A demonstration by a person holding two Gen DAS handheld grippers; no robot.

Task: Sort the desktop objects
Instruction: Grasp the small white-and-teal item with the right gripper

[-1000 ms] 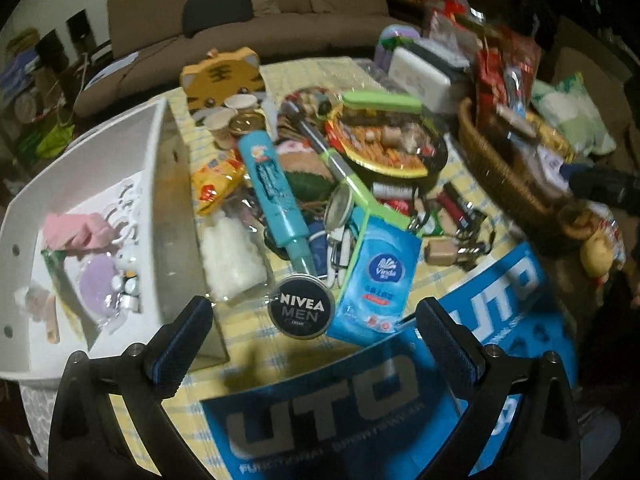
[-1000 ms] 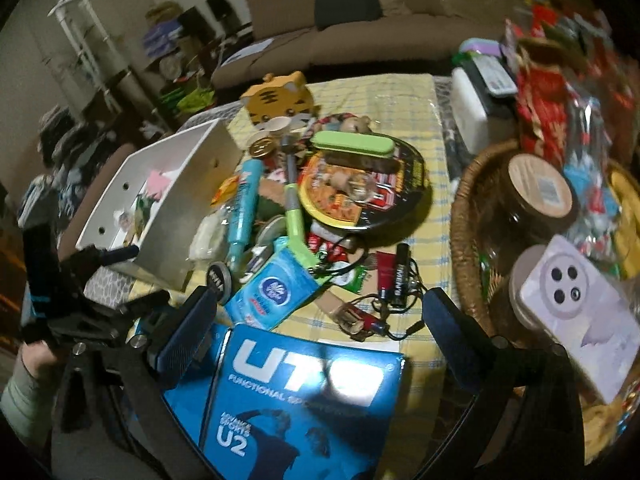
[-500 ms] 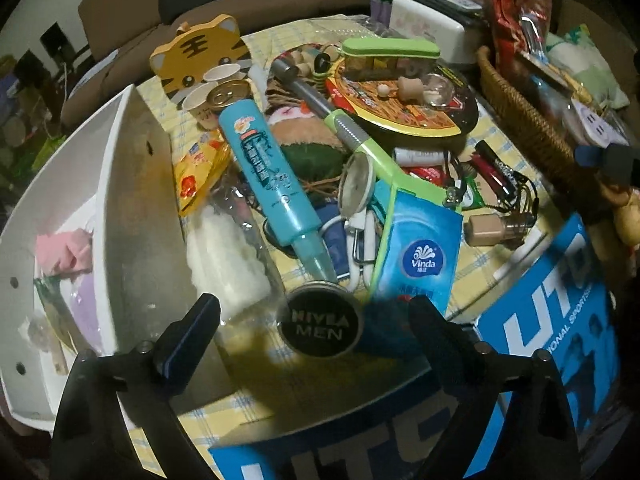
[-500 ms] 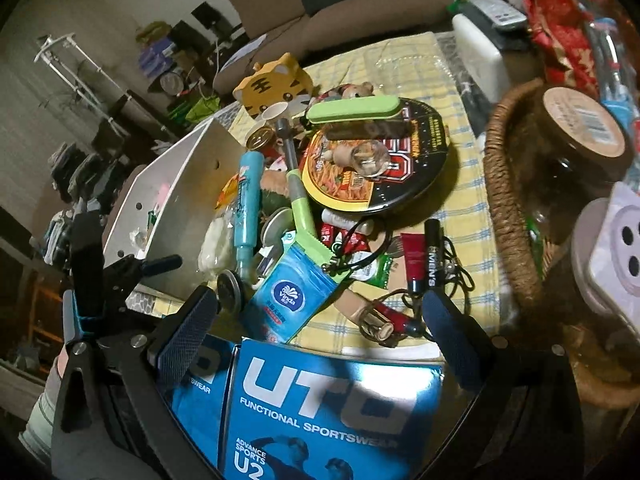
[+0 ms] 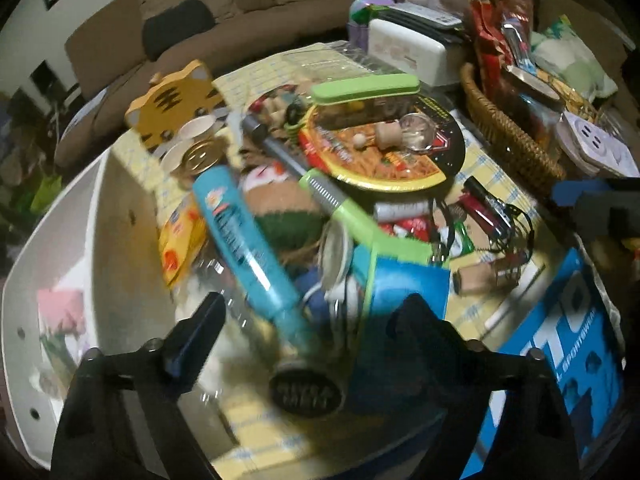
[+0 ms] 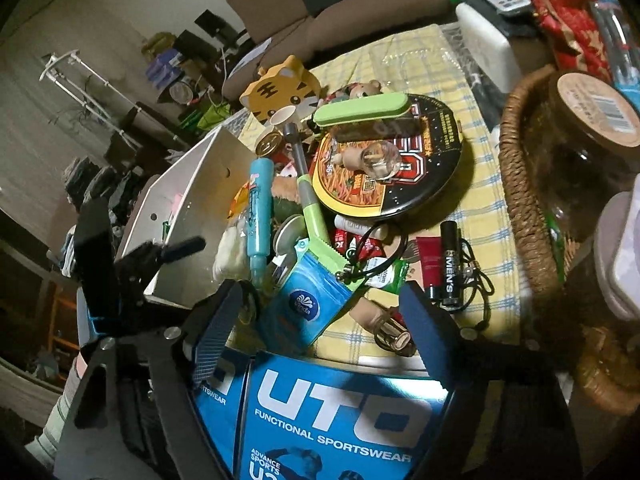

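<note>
Left hand-held gripper (image 5: 308, 324) well apart, jaws just closing in, straddling the round dark tin (image 5: 307, 389) at the near edge of the surface without touching; small, stiff, light, smooth-sided, best pinched across its rim. Right hand-held gripper (image 6: 316, 320) likewise apart and narrowing, empty, around the soft blue tissue pack (image 6: 306, 304), light, squashy

Brown sofa (image 5: 248, 12) behind cluttered table (image 6: 486, 208)
</note>
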